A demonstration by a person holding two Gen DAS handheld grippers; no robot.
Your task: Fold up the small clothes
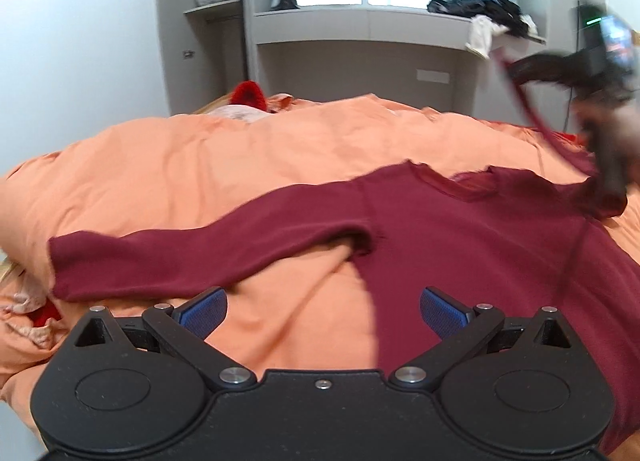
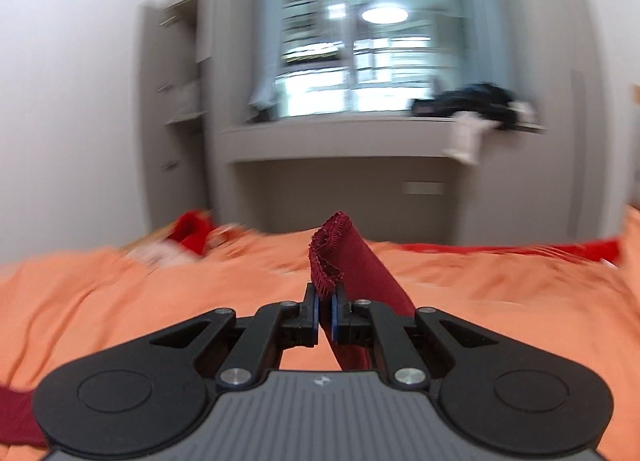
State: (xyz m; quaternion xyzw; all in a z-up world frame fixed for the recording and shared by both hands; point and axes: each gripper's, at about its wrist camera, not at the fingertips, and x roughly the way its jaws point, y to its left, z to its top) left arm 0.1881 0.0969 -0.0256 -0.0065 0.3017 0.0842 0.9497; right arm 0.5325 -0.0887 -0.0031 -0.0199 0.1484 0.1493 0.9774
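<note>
A dark red long-sleeved sweater (image 1: 440, 229) lies spread on the orange bed cover (image 1: 240, 157), its left sleeve stretched out to the left. My left gripper (image 1: 323, 311) is open and empty, low over the cover by the sweater's left side edge. My right gripper (image 2: 325, 311) is shut on the cuff end of the sweater's right sleeve (image 2: 352, 261) and holds it up off the bed. In the left wrist view the right gripper (image 1: 516, 71) appears blurred at the upper right, with the sleeve (image 1: 536, 121) hanging stretched down to the sweater's shoulder.
A bright red garment (image 1: 250, 95) and pale clothes lie at the far side of the bed; more pale and red cloth (image 1: 32, 313) lies at the left edge. Behind stand a grey cabinet and window ledge (image 1: 360, 21) with dark clothes (image 1: 476, 7) piled on it.
</note>
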